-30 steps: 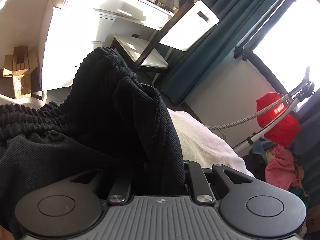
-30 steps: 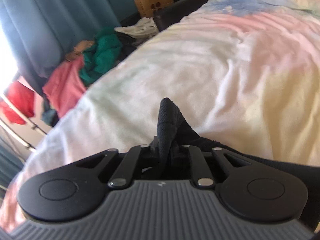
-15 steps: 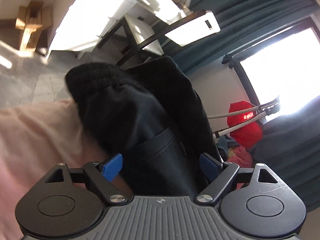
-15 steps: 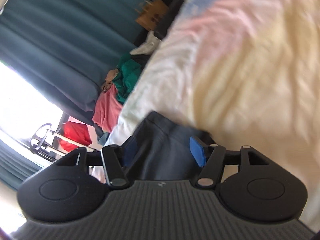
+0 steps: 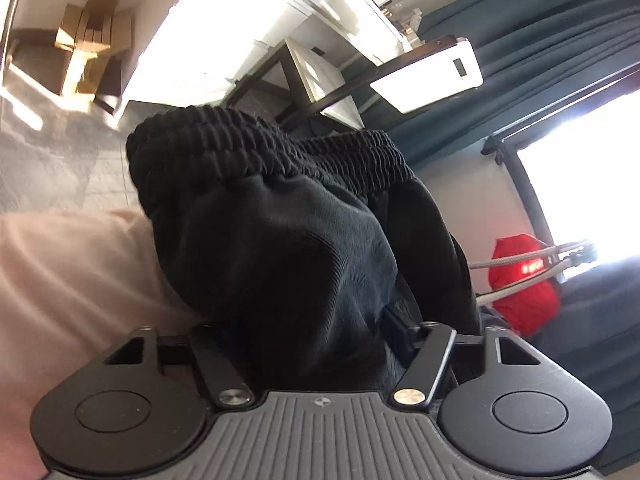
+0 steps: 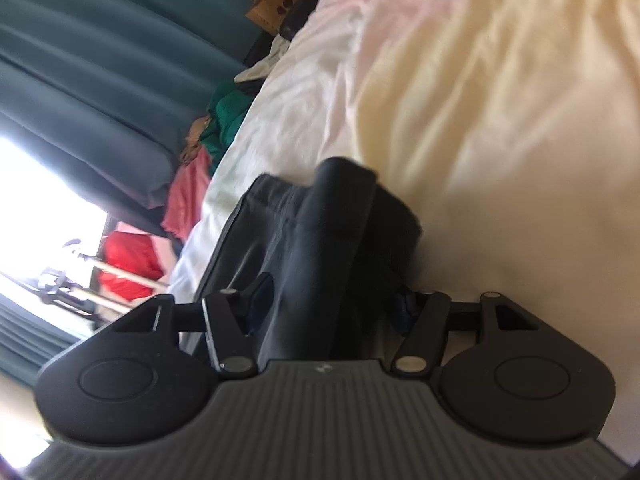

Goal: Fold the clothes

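Note:
Black pants (image 5: 280, 240) with a ribbed elastic waistband fill the left wrist view and rise in a thick bunch out of my left gripper (image 5: 304, 328). Its jaws are closing on that bunch, which narrows where they squeeze it and hides the pads. In the right wrist view another folded part of the black pants (image 6: 320, 232) lies on the pale bed sheet (image 6: 480, 120). My right gripper (image 6: 332, 304) is closing on it too, with cloth filling the gap between its blue pads.
Past the bed's edge stand a white desk (image 5: 248, 28) and a dark-framed chair (image 5: 320, 76). A red bag (image 5: 524, 284) sits under the bright window. Teal curtains (image 6: 100, 80), a heap of coloured clothes (image 6: 200, 176) and a paper bag (image 6: 276, 0) line the bed's side.
Both grippers let go of thin folds of the pants, opened wide, and have narrowed again around thicker bunches. Both views have rolled, and the waistband now stands upright ahead of the left gripper.

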Motion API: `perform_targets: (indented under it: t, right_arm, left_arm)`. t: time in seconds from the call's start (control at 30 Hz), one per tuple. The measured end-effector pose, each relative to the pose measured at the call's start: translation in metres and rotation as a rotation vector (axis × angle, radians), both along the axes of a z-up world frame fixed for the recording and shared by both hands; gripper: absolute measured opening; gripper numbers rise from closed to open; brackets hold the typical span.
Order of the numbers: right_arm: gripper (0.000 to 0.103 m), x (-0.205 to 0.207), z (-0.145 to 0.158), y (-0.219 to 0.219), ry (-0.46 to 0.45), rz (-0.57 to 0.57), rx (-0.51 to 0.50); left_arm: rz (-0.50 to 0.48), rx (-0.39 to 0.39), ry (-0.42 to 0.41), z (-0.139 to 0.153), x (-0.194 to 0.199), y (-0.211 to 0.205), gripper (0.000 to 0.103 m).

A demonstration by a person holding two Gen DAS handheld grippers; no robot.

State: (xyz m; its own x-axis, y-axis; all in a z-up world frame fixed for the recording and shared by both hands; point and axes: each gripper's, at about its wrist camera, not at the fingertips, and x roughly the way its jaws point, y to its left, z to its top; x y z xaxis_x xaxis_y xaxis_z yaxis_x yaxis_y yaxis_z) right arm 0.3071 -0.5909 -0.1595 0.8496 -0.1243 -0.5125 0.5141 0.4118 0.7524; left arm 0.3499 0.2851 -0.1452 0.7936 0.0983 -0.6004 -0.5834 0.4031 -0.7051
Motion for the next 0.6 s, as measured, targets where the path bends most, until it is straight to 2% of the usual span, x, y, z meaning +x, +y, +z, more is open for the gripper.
perform_targets:
  t: [0.03,0.07,0.1,0.17,0.4,0.6]
  right_arm:
    - [0.028,0.003,0.002,-0.001,0.010,-0.003,-0.018]
    - [0.025,0.006,0.006,-0.001,0.014,0.003,-0.039]
    - [0.023,0.007,0.012,0.000,0.019,0.010,-0.069]
    - [0.017,0.006,0.026,0.005,0.021,0.019,-0.132]
    - [0.015,-0.026,0.075,0.006,-0.035,0.035,-0.168]
    - [0.015,-0.084,0.078,-0.002,-0.019,0.060,-0.079]
  left_arm:
    - [0.019,-0.019,0.007,0.001,0.003,0.003,0.040]
    - [0.037,-0.038,0.013,0.002,0.005,0.006,0.037]
    - [0.046,-0.037,0.019,0.007,0.006,0.005,0.030]
    - [0.048,0.004,0.035,0.022,0.005,0.001,0.023]
    - [0.045,0.039,-0.028,0.095,-0.019,0.000,0.017]
    - [-0.038,0.120,-0.043,0.151,-0.095,0.008,0.017]
